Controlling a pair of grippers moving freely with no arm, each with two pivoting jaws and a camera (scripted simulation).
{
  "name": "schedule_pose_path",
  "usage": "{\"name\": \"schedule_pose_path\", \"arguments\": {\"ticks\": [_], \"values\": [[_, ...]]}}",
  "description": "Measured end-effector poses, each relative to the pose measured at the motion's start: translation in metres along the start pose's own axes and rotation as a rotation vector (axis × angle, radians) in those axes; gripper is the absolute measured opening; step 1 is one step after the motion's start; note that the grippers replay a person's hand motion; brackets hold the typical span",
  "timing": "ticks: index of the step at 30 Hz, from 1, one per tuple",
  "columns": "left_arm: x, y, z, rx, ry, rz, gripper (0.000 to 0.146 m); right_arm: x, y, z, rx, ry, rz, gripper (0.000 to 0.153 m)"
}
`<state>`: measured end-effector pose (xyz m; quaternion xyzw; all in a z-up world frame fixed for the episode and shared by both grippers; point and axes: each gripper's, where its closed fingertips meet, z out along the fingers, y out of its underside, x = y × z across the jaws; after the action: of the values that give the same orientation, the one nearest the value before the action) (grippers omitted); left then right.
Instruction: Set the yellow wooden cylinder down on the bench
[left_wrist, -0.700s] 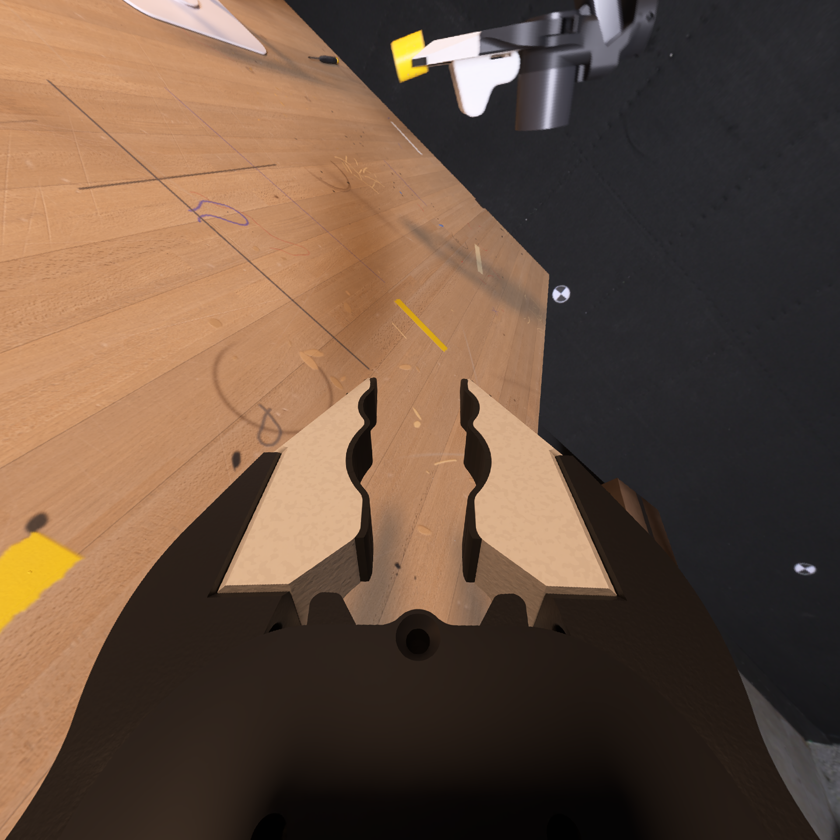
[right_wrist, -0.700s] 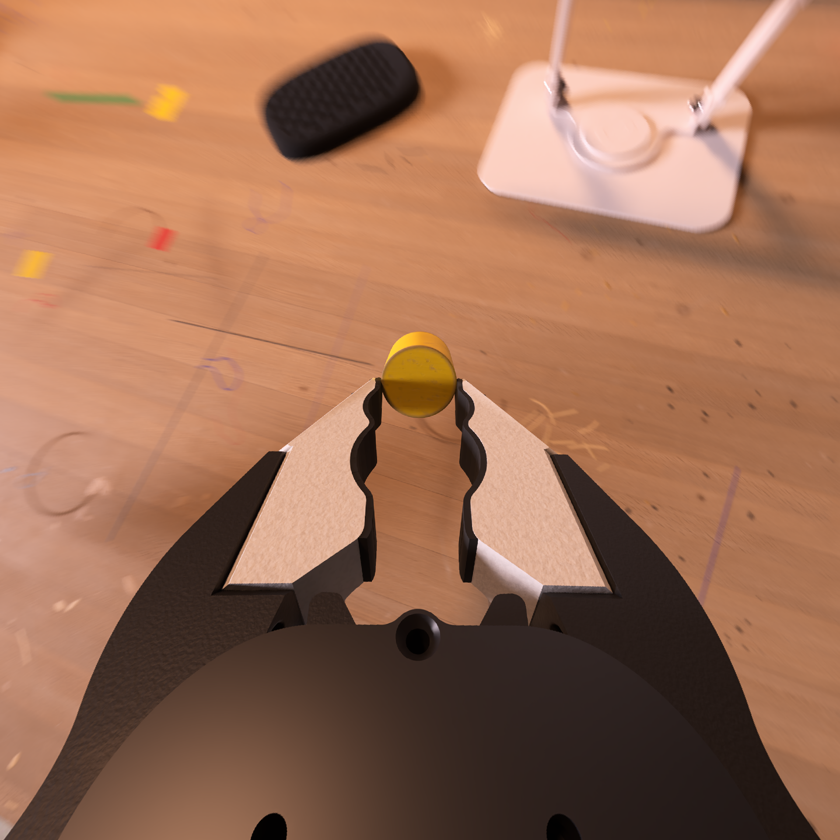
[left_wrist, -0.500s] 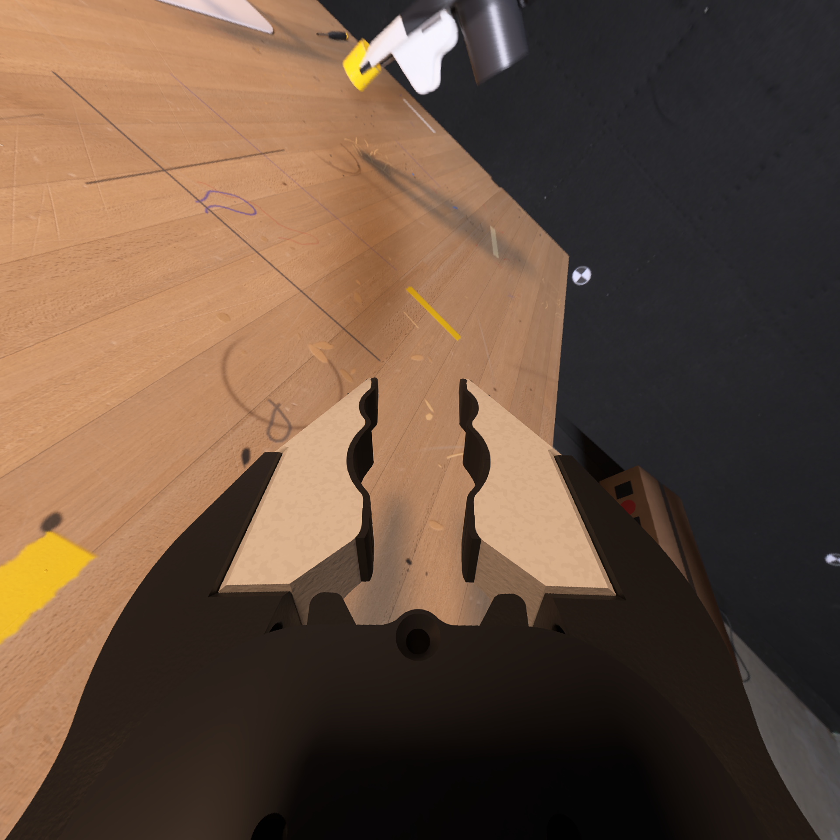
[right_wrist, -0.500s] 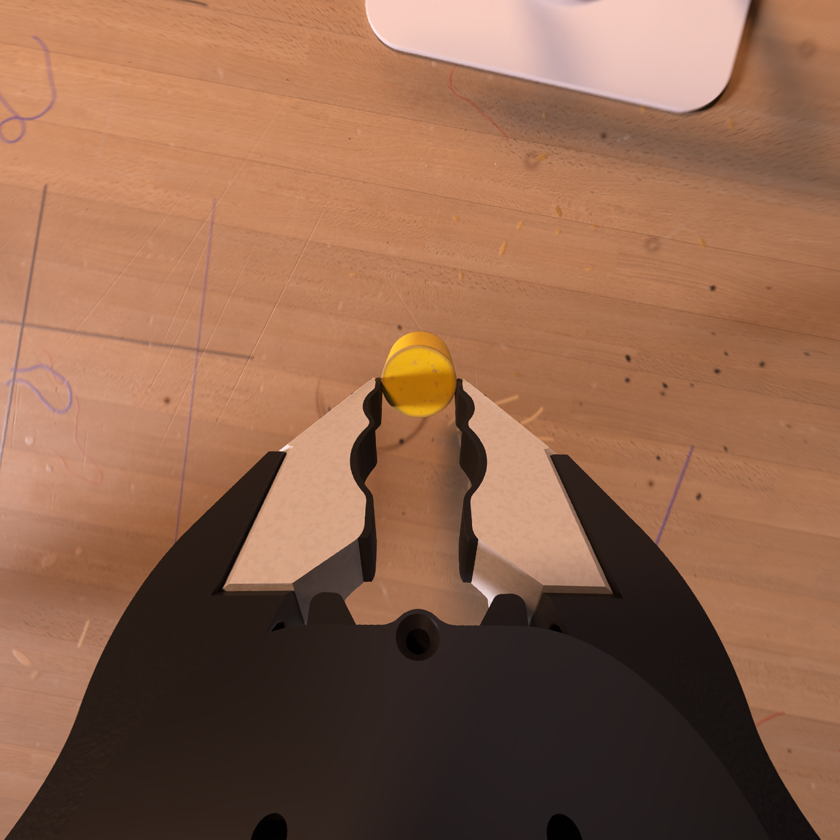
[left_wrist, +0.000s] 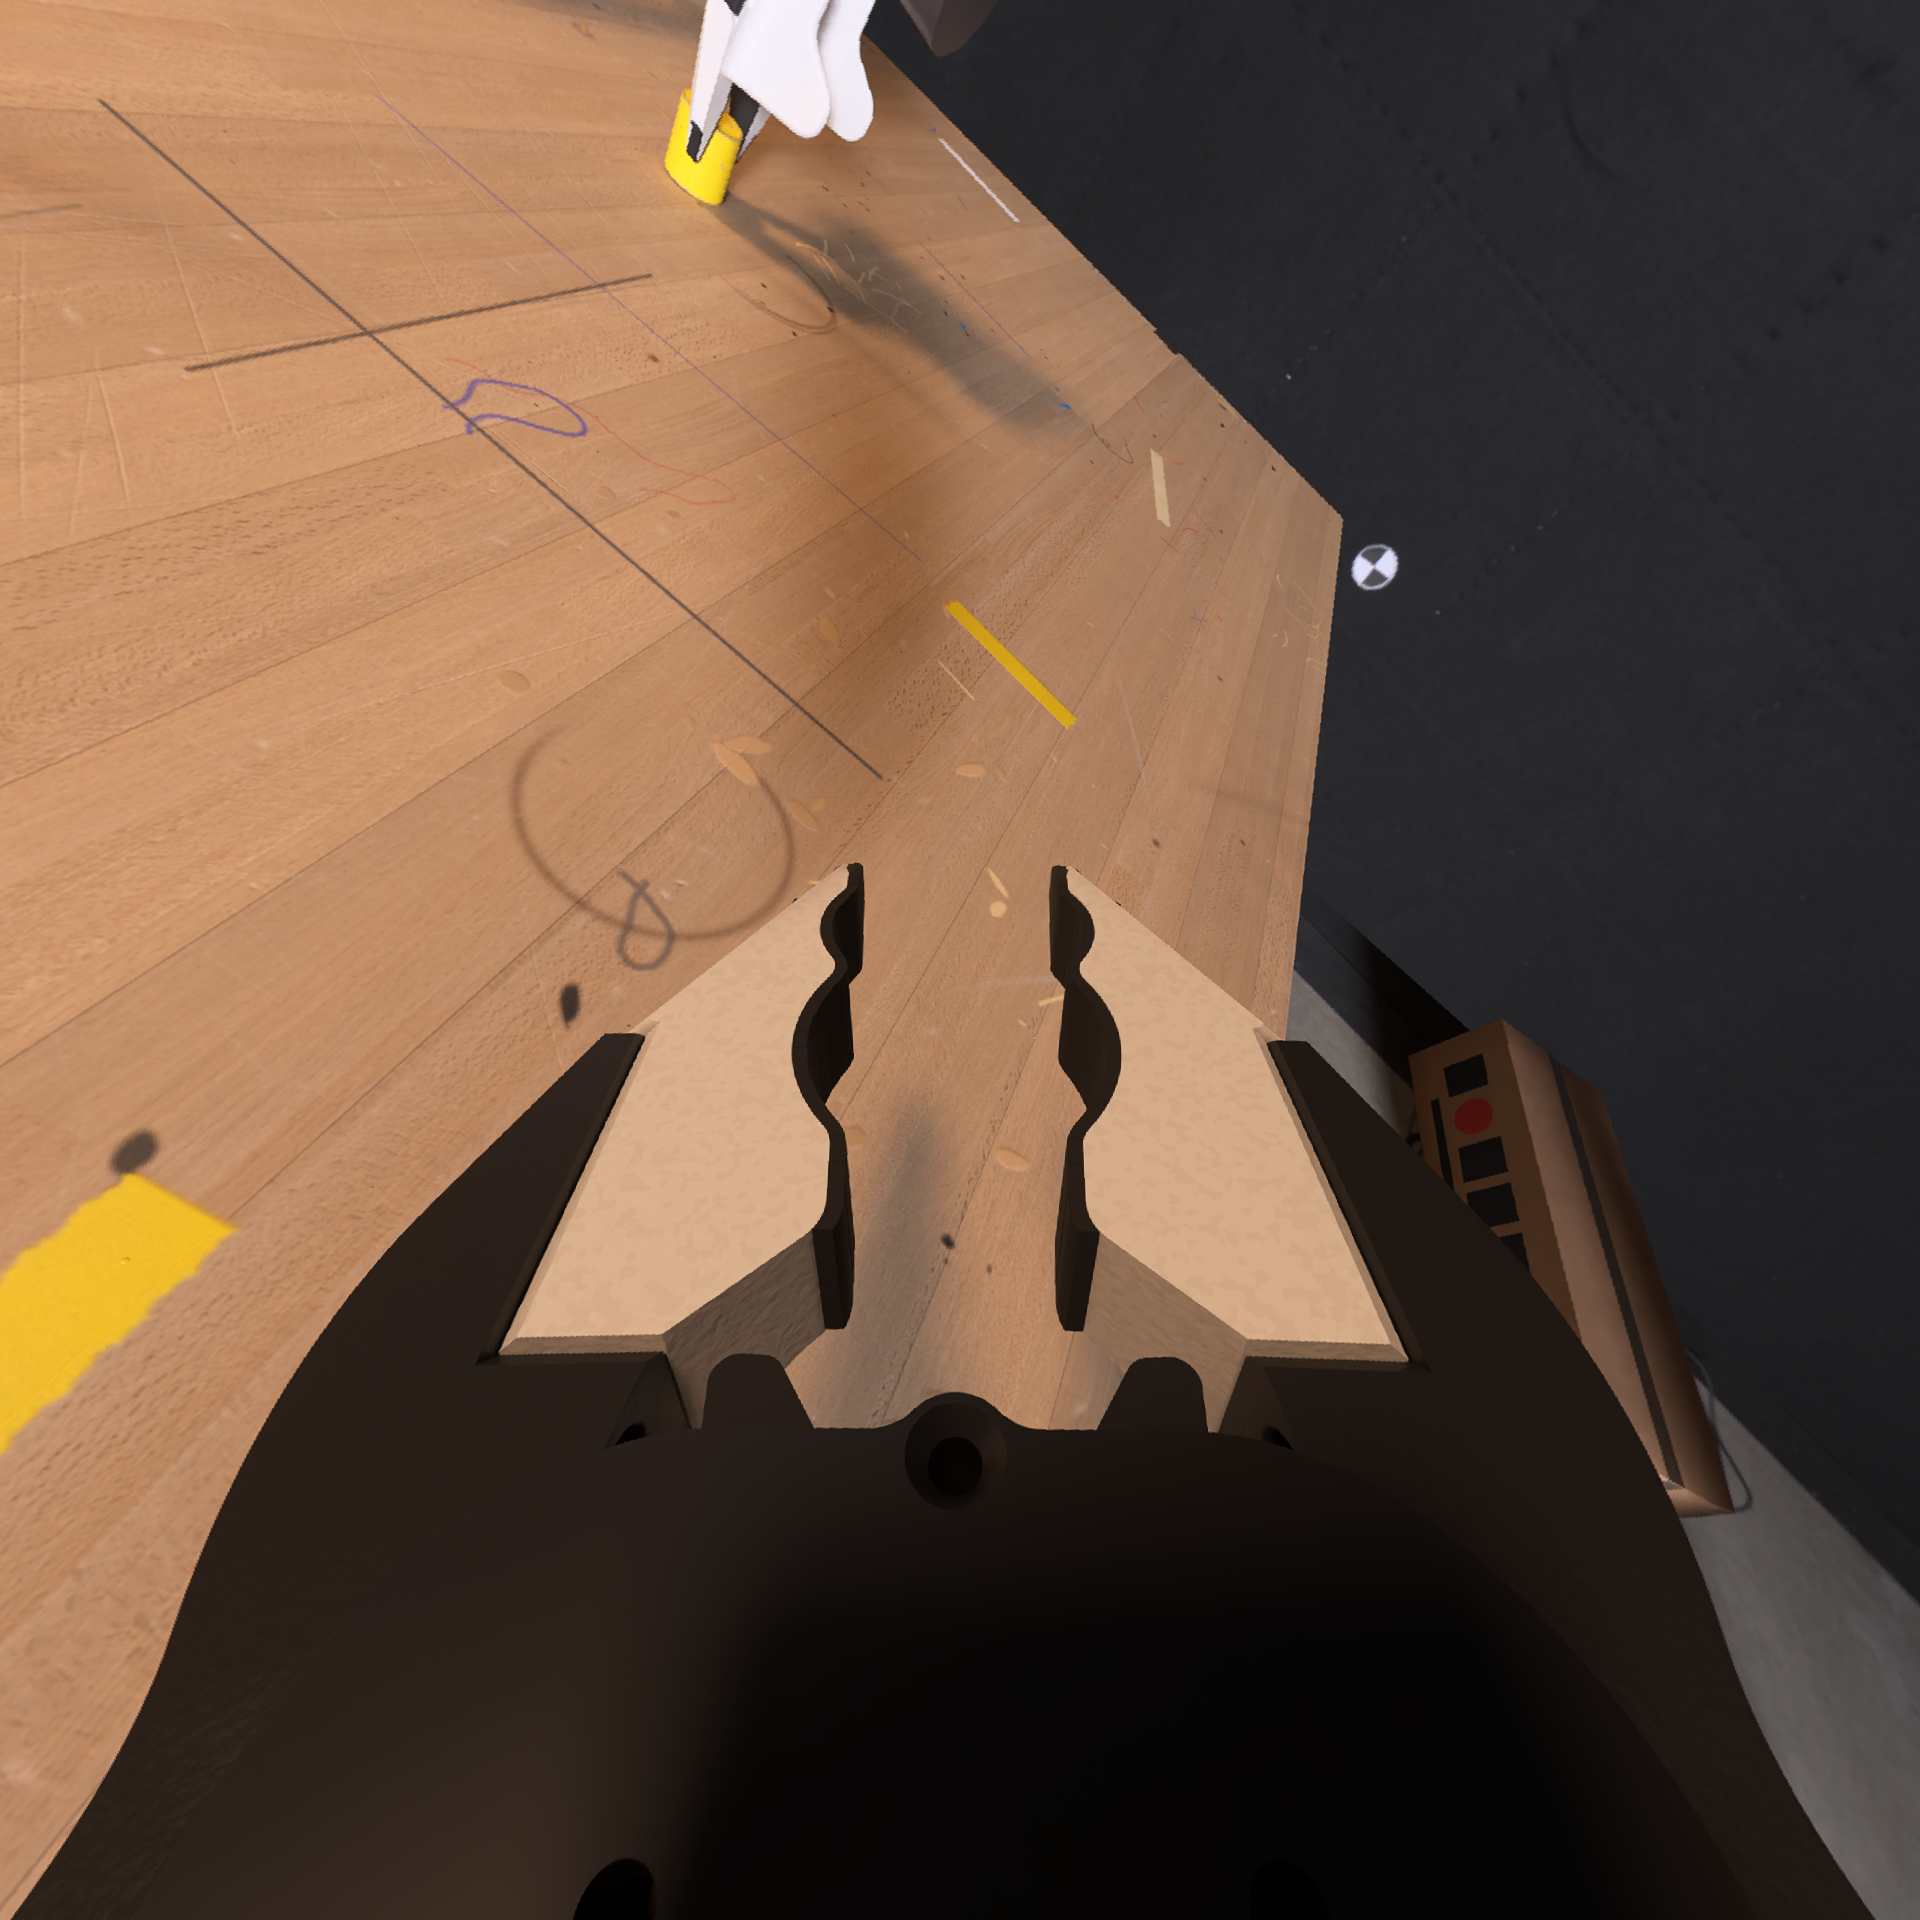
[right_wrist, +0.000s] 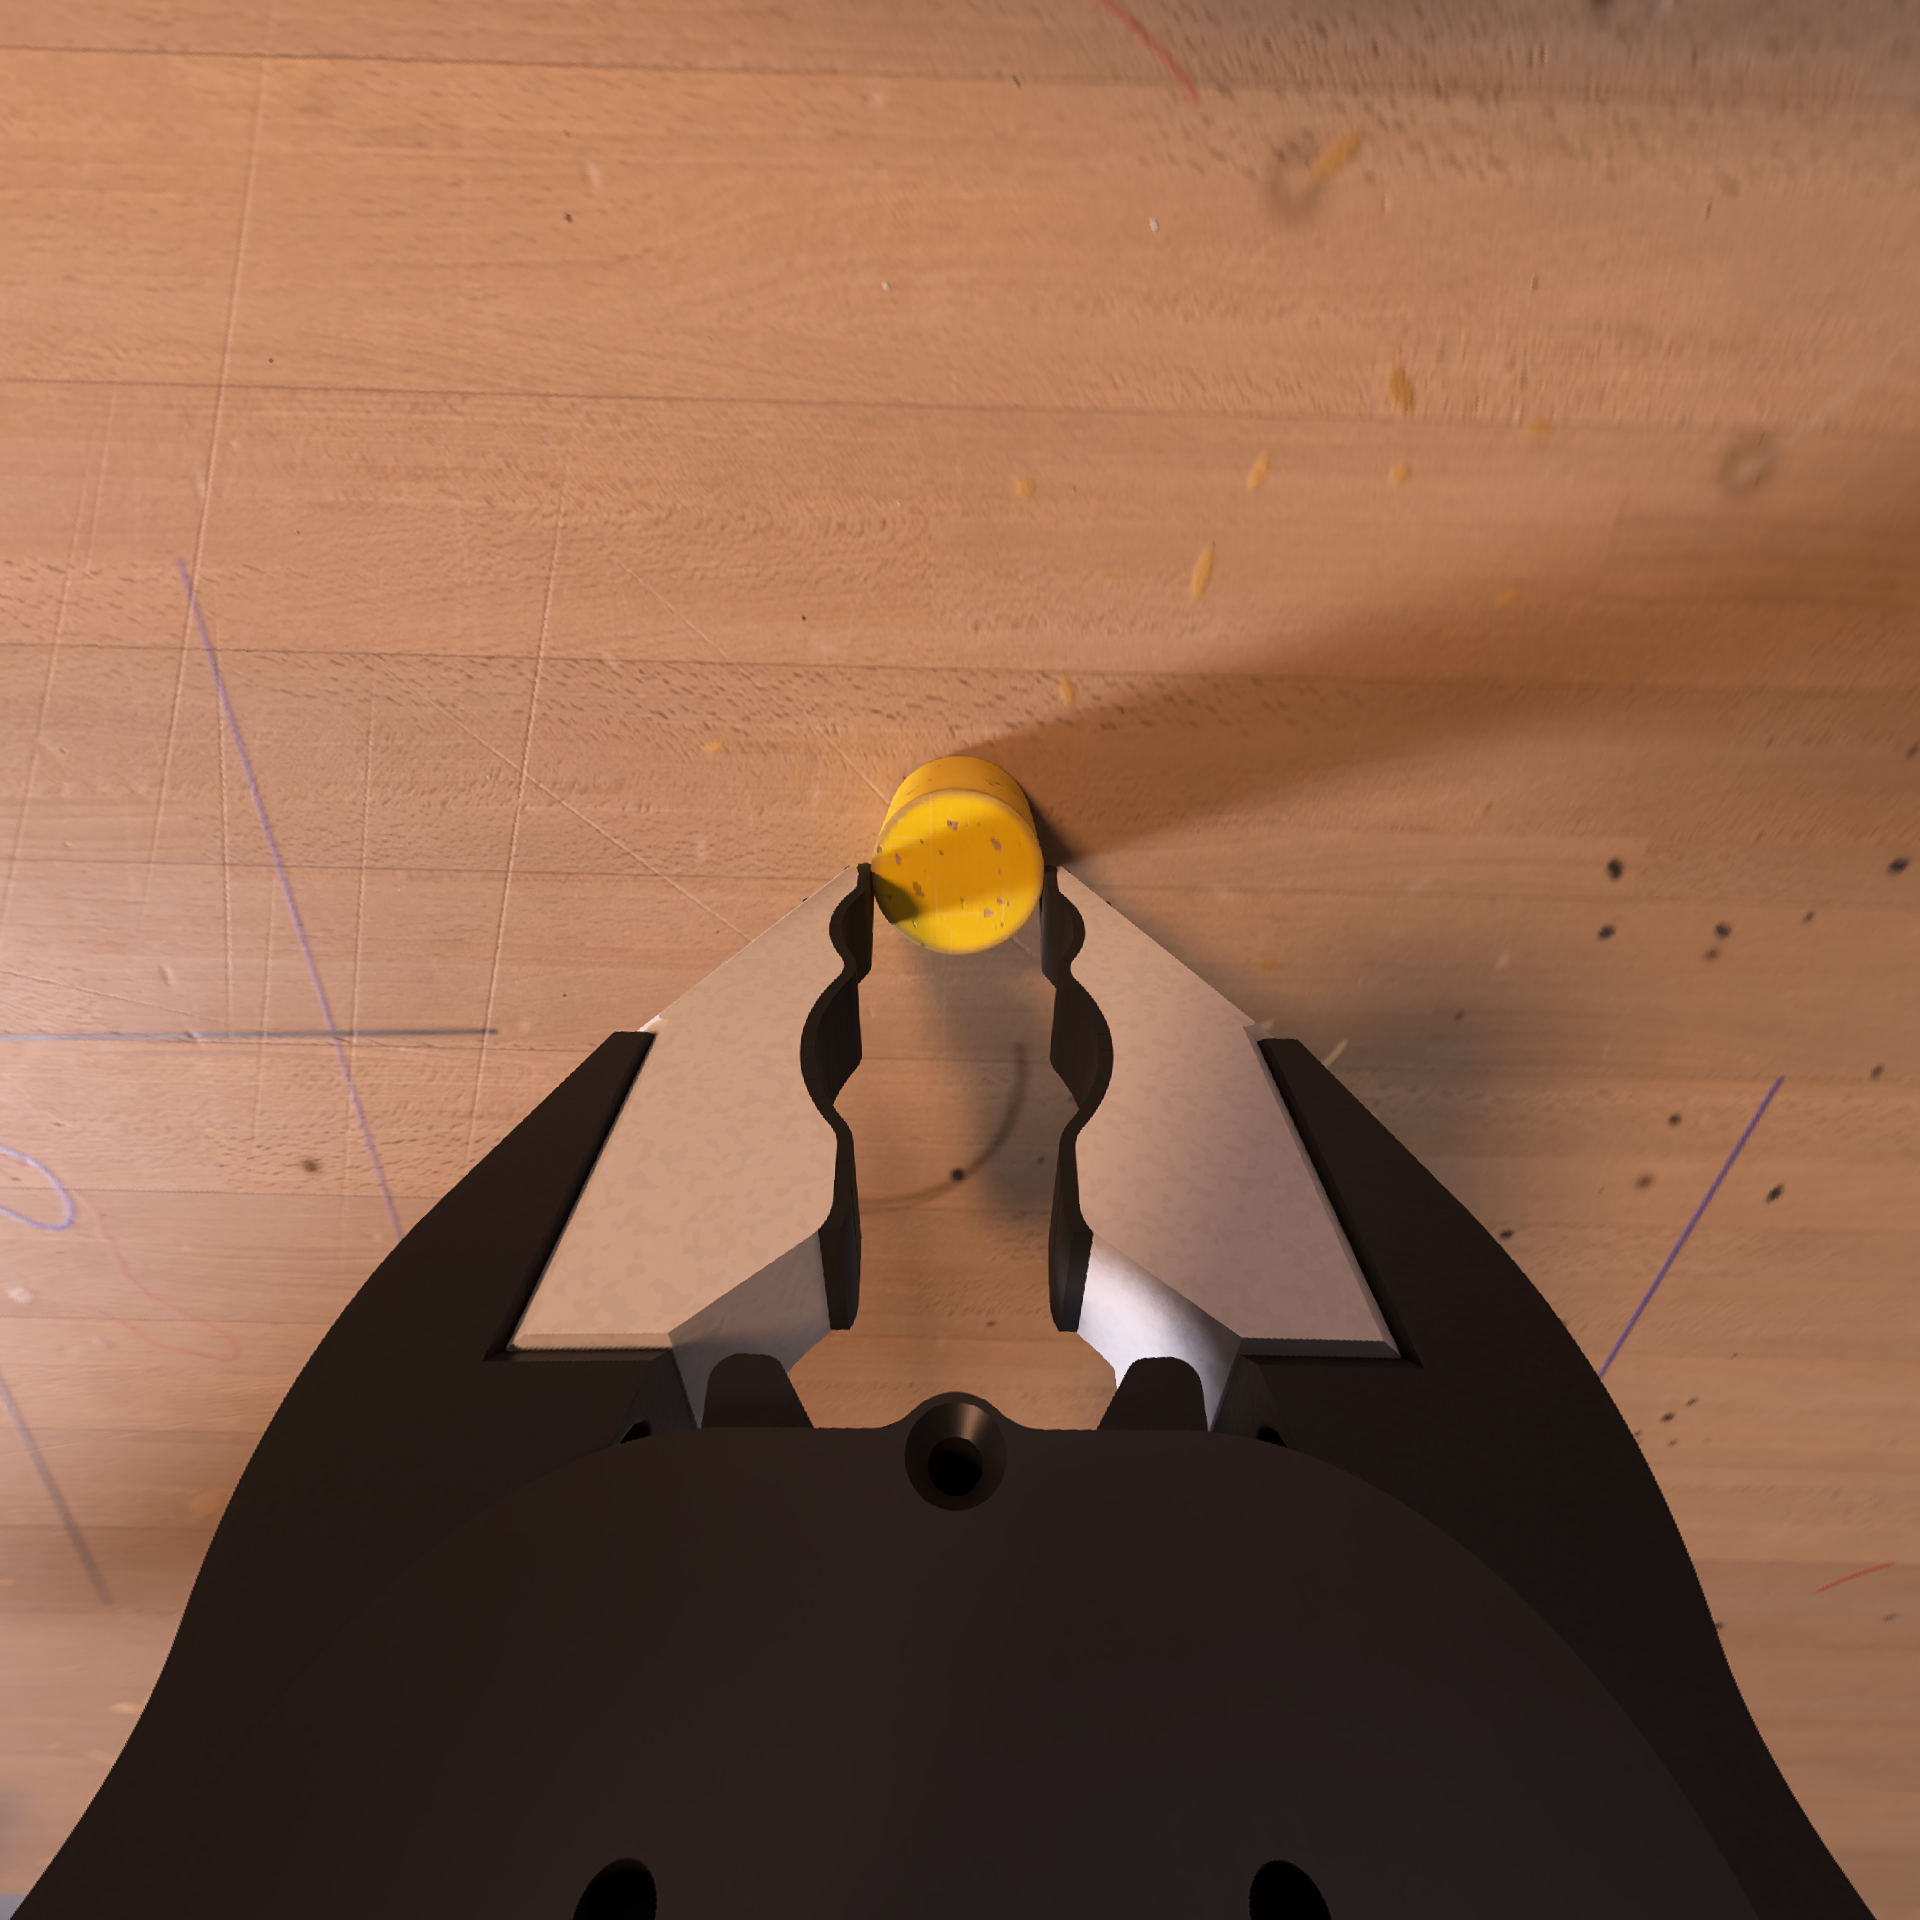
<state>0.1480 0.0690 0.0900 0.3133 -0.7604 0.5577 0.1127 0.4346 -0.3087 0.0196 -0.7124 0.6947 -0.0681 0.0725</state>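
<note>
The yellow wooden cylinder (right_wrist: 958, 868) is held between the tips of my right gripper (right_wrist: 956, 883), which points straight down at the wooden bench (right_wrist: 623, 416). In the left wrist view the cylinder (left_wrist: 701, 156) stands upright with its bottom at the bench surface (left_wrist: 312, 623), the right gripper's white fingers (left_wrist: 790, 62) still closed around its top. My left gripper (left_wrist: 954, 883) is open and empty, low over the bench near its right edge.
The bench edge (left_wrist: 1314, 727) runs close to the right of my left gripper, with dark floor beyond. A brown box (left_wrist: 1558, 1226) lies below the edge. Yellow tape patches (left_wrist: 94, 1278) and a yellow strip (left_wrist: 1008, 665) mark the bench.
My right gripper has come down from above the bench edge with the cylinder, turning to point straight down; the cylinder now reaches the bench surface. The left gripper has barely shifted.
</note>
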Motion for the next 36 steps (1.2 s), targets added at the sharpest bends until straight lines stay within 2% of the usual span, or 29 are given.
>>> {"name": "schedule_pose_path", "arguments": {"ticks": [4, 7, 10, 13, 15, 17, 20, 22, 26, 28, 32, 36], "values": [[0.002, -0.001, 0.001, 0.0, 0.007, -0.002, 0.036, -0.001, 0.009, -0.002, -0.047, -0.019, 0.075, 0.032], [0.0, 0.001, 0.001, -0.011, -0.016, 0.017, 0.036, 0.003, 0.007, -0.004, -0.02, -0.016, 0.062, 0.032], [-0.001, 0.001, -0.001, -0.01, -0.035, 0.035, 0.038, 0.004, -0.002, -0.038, 0.15, -0.022, 0.051, 0.047], [-0.008, 0.009, -0.002, -0.066, -0.066, 0.053, 0.044, -0.013, 0.005, -0.104, 0.454, -0.055, -0.028, 0.049], [-0.016, 0.01, -0.004, -0.078, -0.109, 0.054, 0.049, -0.042, 0.034, -0.144, 0.661, -0.111, -0.115, 0.048], [-0.021, 0.008, -0.008, -0.065, -0.134, 0.051, 0.05, -0.086, 0.084, -0.177, 0.841, -0.27, -0.184, 0.048], [-0.029, 0.0, -0.024, -0.018, -0.219, 0.068, 0.049, -0.134, 0.162, -0.203, 1.122, -0.48, -0.165, 0.04], [-0.033, -0.009, -0.038, -0.017, -0.266, 0.08, 0.049, -0.149, 0.202, -0.189, 1.152, -0.495, -0.166, 0.04], [-0.064, -0.043, -0.079, -0.077, -0.448, 0.076, 0.06, -0.151, 0.245, -0.142, 1.082, -0.301, -0.248, 0.043], [-0.09, -0.064, -0.1, -0.118, -0.535, 0.057, 0.057, -0.156, 0.252, -0.13, 1.043, -0.282, -0.291, 0.043], [-0.166, -0.102, -0.136, -0.268, -0.728, 0.013, 0.055, -0.167, 0.256, -0.113, 0.97, -0.352, -0.311, 0.044], [-0.241, -0.117, -0.165, -0.406, -0.871, -0.133, 0.056, -0.168, 0.258, -0.107, 0.939, -0.426, -0.266, 0.043]]}}
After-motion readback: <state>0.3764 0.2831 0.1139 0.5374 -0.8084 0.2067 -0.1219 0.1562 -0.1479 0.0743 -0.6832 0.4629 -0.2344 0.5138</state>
